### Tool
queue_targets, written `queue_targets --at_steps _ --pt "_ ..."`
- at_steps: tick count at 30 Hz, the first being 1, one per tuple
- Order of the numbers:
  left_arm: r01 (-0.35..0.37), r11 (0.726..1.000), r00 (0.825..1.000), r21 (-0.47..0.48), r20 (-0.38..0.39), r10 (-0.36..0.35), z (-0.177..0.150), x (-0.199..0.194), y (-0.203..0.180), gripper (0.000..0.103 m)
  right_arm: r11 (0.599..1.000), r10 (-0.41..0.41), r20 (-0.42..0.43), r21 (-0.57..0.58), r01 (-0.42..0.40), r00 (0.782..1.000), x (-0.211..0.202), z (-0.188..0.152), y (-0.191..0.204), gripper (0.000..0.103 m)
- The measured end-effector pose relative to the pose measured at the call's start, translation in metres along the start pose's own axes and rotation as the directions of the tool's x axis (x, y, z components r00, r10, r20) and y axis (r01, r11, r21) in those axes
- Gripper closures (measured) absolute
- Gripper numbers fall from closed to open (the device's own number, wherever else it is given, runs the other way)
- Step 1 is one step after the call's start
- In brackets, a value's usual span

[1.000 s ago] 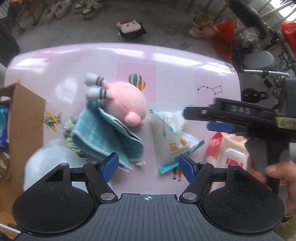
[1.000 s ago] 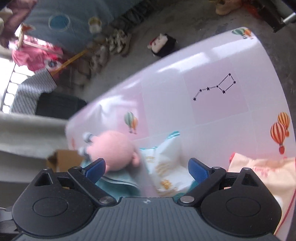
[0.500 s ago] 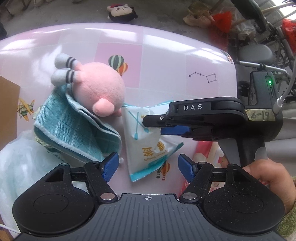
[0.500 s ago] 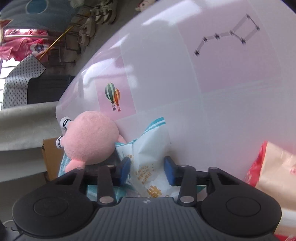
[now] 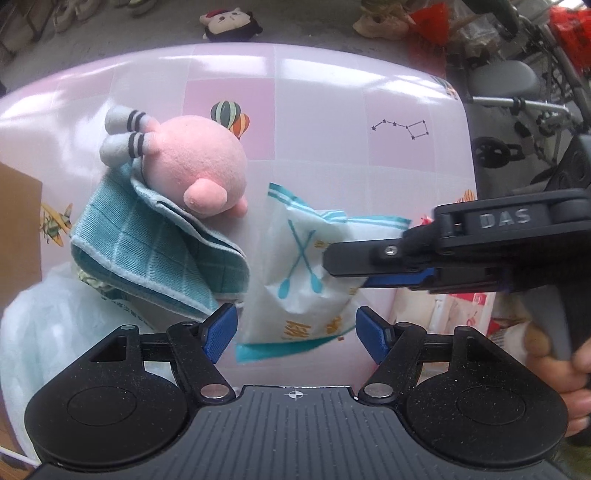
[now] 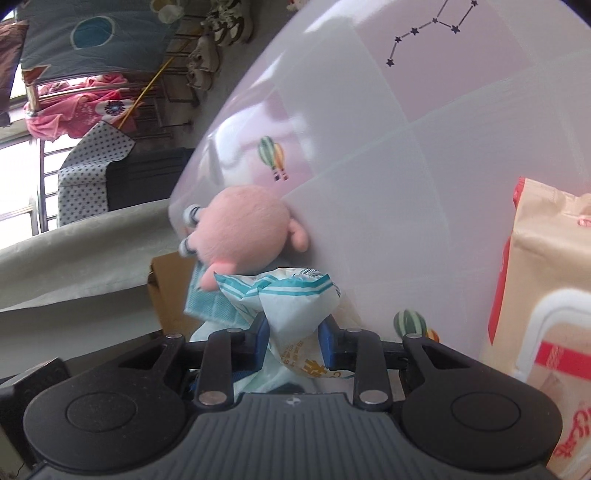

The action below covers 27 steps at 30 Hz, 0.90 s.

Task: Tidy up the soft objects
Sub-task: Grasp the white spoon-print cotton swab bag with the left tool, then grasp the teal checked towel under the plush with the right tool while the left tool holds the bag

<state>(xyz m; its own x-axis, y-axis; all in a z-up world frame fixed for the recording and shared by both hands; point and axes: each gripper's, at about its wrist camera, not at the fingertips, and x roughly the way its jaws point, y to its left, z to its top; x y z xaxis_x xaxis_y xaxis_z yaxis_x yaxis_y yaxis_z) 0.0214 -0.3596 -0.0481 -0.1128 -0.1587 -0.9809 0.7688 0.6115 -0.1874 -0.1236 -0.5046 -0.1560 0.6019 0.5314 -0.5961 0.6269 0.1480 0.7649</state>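
I've got the right gripper (image 6: 293, 341) clamped on the white-and-teal packet (image 5: 306, 266), which lies on the pink table (image 5: 321, 96) beside the pink plush (image 5: 195, 168). My left gripper (image 5: 295, 328) hovers released above it. Next I reckon: lift clear, carry to the cardboard box (image 5: 18, 229).

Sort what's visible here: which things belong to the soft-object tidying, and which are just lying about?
Job: white and teal packet pinched in right gripper; pink plush; teal towel; cardboard box.
Lying about: floor plush; shoes.
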Motion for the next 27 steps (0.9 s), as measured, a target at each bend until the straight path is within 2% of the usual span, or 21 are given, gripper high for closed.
queue_targets --at_steps 5,9,13,19,27 --pt "-0.011 0.993 1.000 0.121 0.028 0.008 -0.012 -0.010 -0.014 0.031 0.997 0.083 -0.052 -0.001 -0.083 0.995 -0.015 -0.005 0.008 0.099" --pt "-0.017 0.986 0.999 0.164 0.054 0.008 -0.023 -0.022 -0.019 0.030 0.992 0.125 -0.124 -0.016 -0.128 0.984 -0.021 -0.010 0.018 0.101" --pt "0.012 0.989 0.997 0.149 0.074 -0.023 -0.029 -0.035 -0.013 0.032 0.986 0.161 -0.186 -0.010 -0.166 0.969 -0.027 -0.017 0.024 0.103" --pt "0.006 0.993 0.992 0.121 0.122 -0.021 -0.042 -0.051 -0.004 0.047 0.980 0.189 -0.247 -0.013 -0.198 0.950 -0.025 -0.026 0.039 0.103" --pt "0.006 0.998 0.983 0.057 0.184 -0.017 -0.053 -0.060 0.009 0.057 0.978 0.163 -0.251 -0.085 -0.189 0.954 -0.014 -0.035 0.061 0.103"
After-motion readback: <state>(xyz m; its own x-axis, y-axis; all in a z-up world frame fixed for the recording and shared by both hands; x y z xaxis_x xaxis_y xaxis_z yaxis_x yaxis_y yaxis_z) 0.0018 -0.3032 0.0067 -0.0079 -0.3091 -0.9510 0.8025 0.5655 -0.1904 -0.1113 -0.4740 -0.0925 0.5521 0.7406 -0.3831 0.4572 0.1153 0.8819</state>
